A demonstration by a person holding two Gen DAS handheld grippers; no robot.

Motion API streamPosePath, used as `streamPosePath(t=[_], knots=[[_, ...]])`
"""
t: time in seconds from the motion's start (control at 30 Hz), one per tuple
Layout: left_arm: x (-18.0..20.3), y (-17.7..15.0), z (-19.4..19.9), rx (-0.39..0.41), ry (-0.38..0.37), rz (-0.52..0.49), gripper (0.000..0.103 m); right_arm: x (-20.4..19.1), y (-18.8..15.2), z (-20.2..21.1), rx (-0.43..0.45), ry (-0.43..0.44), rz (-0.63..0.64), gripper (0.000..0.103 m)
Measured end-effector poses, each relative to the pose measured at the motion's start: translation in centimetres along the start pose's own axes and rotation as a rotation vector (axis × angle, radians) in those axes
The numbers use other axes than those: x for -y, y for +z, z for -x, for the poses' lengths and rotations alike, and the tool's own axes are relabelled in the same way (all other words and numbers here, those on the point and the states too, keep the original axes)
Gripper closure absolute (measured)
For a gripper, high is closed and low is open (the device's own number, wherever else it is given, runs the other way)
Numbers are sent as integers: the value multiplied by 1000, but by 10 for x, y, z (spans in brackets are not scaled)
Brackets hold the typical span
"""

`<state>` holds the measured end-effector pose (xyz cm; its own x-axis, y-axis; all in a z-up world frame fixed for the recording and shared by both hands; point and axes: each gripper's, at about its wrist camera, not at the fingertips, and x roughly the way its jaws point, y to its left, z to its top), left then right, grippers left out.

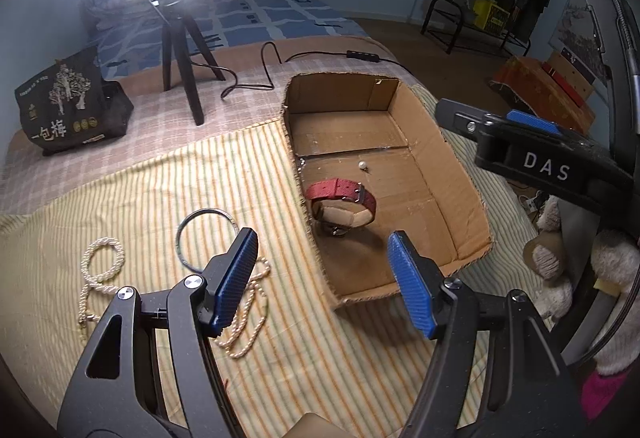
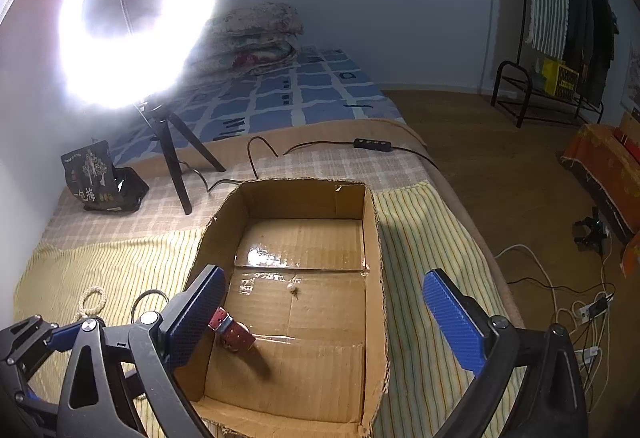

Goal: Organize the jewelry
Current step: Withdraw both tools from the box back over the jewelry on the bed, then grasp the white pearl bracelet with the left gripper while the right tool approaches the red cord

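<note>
Inside the cardboard box [image 1: 432, 173], near its left wall, I see the red watch [image 1: 342, 203] lying on the floor, with a small pearl [image 1: 363, 165] just beyond it near the taped seam. My left gripper [image 1: 324, 270] hangs over the box's near left corner with its jaws spread and nothing between the pads; the watch sits just ahead of it. My right gripper [image 2: 320, 302] is over the box too, jaws released as wide as they go and empty, the watch [image 2: 234, 334] lying just beside its left finger [image 2: 192, 318]. Outside the box, on the striped cloth [image 1: 248, 173], a dark bangle [image 1: 206, 238] and a pearl necklace [image 1: 102, 270] lie to my left, partly hidden behind the left gripper's finger. Farther back stand a ring light [image 2: 136, 17] on a tripod and a black snack bag [image 1: 64, 101]. Only the box wall separates the loose pieces from the watch.
</note>
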<state>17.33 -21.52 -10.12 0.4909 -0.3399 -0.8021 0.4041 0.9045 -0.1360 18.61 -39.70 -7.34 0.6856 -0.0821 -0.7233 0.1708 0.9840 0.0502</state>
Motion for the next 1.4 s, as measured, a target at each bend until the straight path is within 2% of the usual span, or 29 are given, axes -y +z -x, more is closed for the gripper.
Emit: streamPosePath(t=[0.23, 0.47, 0.73, 0.97, 1.17, 1.3, 1.4], knots=[[-18, -7, 22, 25, 12, 17, 34, -9, 0, 15, 20, 7, 15, 2], [-54, -15, 38, 30, 44, 48, 34, -24, -3, 25, 36, 36, 40, 2], [-117, -28, 47, 23, 104, 138, 34, -56, -11, 30, 33, 109, 82, 2], [-167, -37, 52, 11, 140, 218, 34, -102, -34, 29, -15, 206, 212, 3], [-198, -45, 51, -10, 147, 269, 34, -141, -70, 23, -111, 316, 341, 13], [-211, -50, 45, -35, 146, 296, 34, -167, -101, 15, -212, 401, 416, 31], [-217, -52, 39, -53, 147, 304, 34, -186, -125, 6, -284, 450, 461, 39]])
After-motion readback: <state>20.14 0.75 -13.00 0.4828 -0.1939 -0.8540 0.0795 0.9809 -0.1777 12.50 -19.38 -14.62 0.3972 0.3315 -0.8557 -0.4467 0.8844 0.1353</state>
